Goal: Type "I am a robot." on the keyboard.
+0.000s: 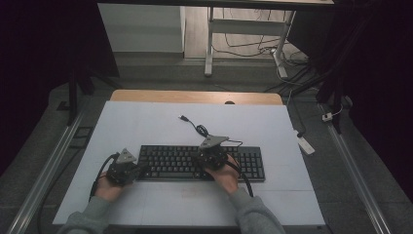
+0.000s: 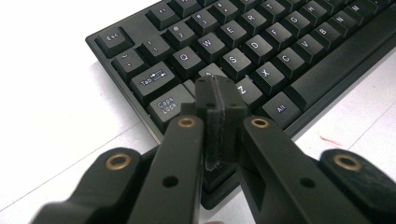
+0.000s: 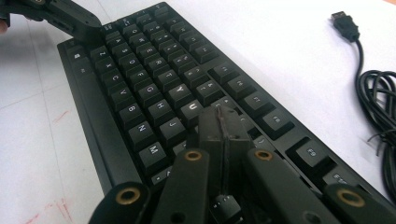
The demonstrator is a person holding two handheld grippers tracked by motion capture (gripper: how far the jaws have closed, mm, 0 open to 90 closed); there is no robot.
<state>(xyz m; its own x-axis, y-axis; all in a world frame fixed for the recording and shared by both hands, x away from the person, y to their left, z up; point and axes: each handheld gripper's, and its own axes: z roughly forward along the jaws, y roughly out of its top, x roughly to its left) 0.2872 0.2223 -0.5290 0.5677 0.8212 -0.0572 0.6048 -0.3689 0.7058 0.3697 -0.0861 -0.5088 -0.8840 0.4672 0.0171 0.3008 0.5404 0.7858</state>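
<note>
Black keyboard (image 1: 202, 163) lies flat on the white desk (image 1: 146, 124), and everything sits relative to it. Nearest, at its left end, the left gripper (image 1: 141, 170) has its fingers (image 2: 212, 100) pressed fully together with nothing between them, their tip over the keys beside Caps Lock. Right of the keyboard's middle, the right gripper (image 1: 202, 163) hovers over the keys, its fingers (image 3: 219, 123) likewise closed tight and empty, the tip just by the U and J keys. Beyond the keyboard's far edge, its black cable (image 1: 197, 127) lies coiled on the desk, the plug (image 3: 344, 25) loose.
</note>
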